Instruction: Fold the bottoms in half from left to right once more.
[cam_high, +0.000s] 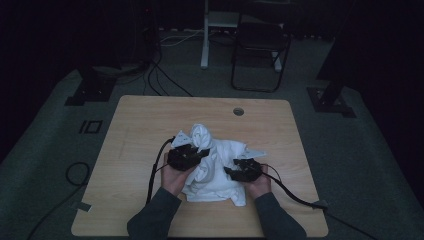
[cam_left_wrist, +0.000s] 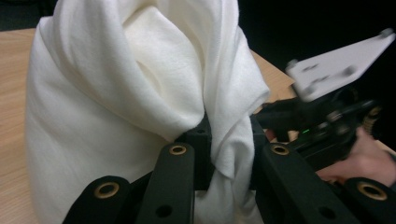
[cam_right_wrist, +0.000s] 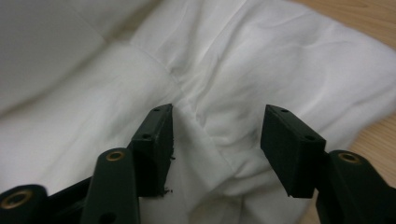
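Note:
A crumpled white cloth (cam_high: 216, 162) lies in the middle of the wooden table (cam_high: 140, 125). My left gripper (cam_high: 192, 152) is shut on a bunched fold of the white cloth (cam_left_wrist: 140, 93), which stands up in a twisted peak above its jaws. In the left gripper view the fabric is pinched between the black pads (cam_left_wrist: 198, 140). My right gripper (cam_high: 239, 170) sits at the cloth's right side, open, its fingers (cam_right_wrist: 156, 135) standing apart over a raised wrinkle of the cloth (cam_right_wrist: 210, 84) without pressing it.
A round cable hole (cam_high: 238, 111) is in the table's far edge. Black cables (cam_high: 292, 192) trail from both grippers across the table. A dark chair (cam_high: 260, 45) and stand legs are on the floor beyond. Bare wood surrounds the cloth.

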